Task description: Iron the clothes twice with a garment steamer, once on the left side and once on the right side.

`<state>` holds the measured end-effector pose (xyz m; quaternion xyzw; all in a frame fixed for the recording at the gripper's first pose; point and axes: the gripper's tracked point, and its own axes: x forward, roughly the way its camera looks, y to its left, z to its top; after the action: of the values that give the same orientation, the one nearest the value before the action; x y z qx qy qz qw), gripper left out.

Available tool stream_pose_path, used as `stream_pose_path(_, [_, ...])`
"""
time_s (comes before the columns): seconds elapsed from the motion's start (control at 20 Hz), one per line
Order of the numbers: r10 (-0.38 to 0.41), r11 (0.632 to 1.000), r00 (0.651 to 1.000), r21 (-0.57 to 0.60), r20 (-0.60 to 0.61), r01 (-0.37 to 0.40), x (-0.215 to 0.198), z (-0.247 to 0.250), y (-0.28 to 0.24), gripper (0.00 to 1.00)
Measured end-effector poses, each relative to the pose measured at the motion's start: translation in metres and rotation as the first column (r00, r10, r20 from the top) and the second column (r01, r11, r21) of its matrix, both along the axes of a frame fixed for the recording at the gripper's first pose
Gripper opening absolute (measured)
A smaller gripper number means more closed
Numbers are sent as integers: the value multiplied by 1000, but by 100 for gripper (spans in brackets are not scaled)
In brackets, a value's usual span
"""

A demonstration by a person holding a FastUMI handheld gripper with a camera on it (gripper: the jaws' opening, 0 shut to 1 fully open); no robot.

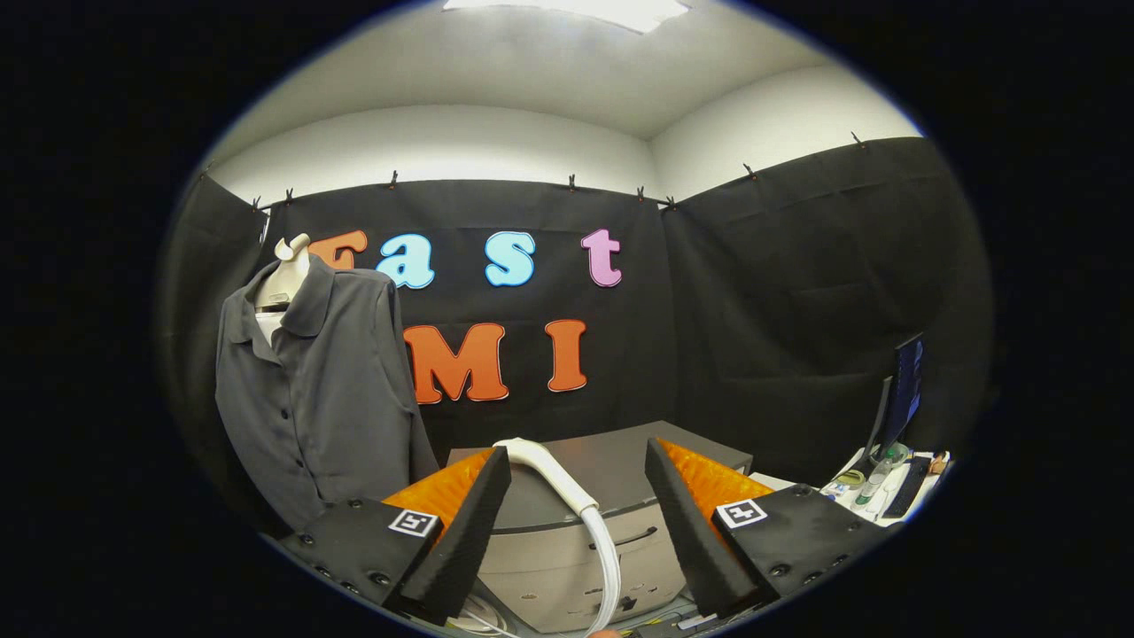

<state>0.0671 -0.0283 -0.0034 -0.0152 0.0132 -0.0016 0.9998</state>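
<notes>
Gripper view looks across a booth with black cloth walls, and the gripper (576, 461) is spread wide, its two fingers (483, 505) standing apart and pinching nothing. Between the fingers, just ahead of them, lies the steamer head (549, 470), a pale curved handle resting on top of a grey cabinet (567, 540); neither finger touches it. A white hose (607, 567) runs from the head down the cabinet's front, past a closed drawer with a dark slot handle, and curves below toward more pale cord lying low between the fingers. What the drawer holds cannot be told. Beyond the left finger and well apart from the steamer, a dark grey buttoned shirt (319, 390) hangs on a pale mannequin (285, 270), its collar open at the neck and one sleeve falling down the side toward the cabinet. The shirt hangs in front of the cloth wall. Off beyond the right finger, a white table (850, 470) carries a dark monitor (904, 390), a clear bottle (873, 483) with a green cap, a dark flat device and some small items too blurred to name. A ceiling light (567, 11) glows overhead above the white upper walls.
</notes>
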Motion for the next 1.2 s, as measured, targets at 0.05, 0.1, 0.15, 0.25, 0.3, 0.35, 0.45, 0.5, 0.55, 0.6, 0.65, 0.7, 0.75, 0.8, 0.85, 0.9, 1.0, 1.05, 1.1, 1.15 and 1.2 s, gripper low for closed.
stream_pose_path(0.05, [6, 1000, 1000, -10, 2, -6, 3, 0, 1, 98])
stream_pose_path(0.1, [14, 1000, 1000, -26, 2, -14, 8, 1, 2, 98])
stream_pose_path(0.15, [25, 999, 1000, -44, 0, -25, 15, 1, 4, 98])
stream_pose_path(0.25, [42, 996, 999, -76, -23, -43, 27, -1, 8, 98])
stream_pose_path(0.3, [56, 995, 998, -80, -35, -59, 34, -2, 9, 98])
stream_pose_path(0.35, [86, 993, 995, -72, -43, -89, 43, -3, 13, 98])
stream_pose_path(0.45, [131, 990, 989, -34, -66, -134, 63, -9, 17, 98])
stream_pose_path(0.5, [147, 989, 986, -14, -83, -149, 74, -13, 15, 98])
stream_pose_path(0.55, [161, 987, 983, -1, -93, -162, 86, -17, 14, 98])
stream_pose_path(0.6, [171, 985, 980, 6, -105, -172, 99, -19, 11, 98])
stream_pose_path(0.65, [180, 984, 976, 10, -119, -180, 112, -22, 9, 98])
stream_pose_path(0.7, [192, 981, 973, 11, -130, -192, 125, -24, 8, 98])
stream_pose_path(0.75, [202, 979, 969, 14, -143, -202, 140, -27, 7, 98])
stream_pose_path(0.8, [209, 978, 964, 18, -163, -209, 156, -31, 4, 98])
stream_pose_path(0.85, [218, 976, 958, 23, -187, -218, 170, -37, 3, 98])
stream_pose_path(0.9, [228, 973, 951, 26, -209, -228, 184, -42, 2, 98])
stream_pose_path(1.0, [242, 969, 935, 26, -260, -244, 211, -57, -2, 98])
stream_pose_path(1.05, [252, 967, 922, 29, -293, -255, 224, -67, -2, 98])
stream_pose_path(1.1, [266, 963, 908, 35, -323, -269, 238, -78, 2, 99])
stream_pose_path(1.15, [274, 960, 894, 43, -353, -278, 249, -90, 5, 99])
stream_pose_path(1.2, [281, 958, 880, 51, -382, -283, 258, -100, 5, 100])
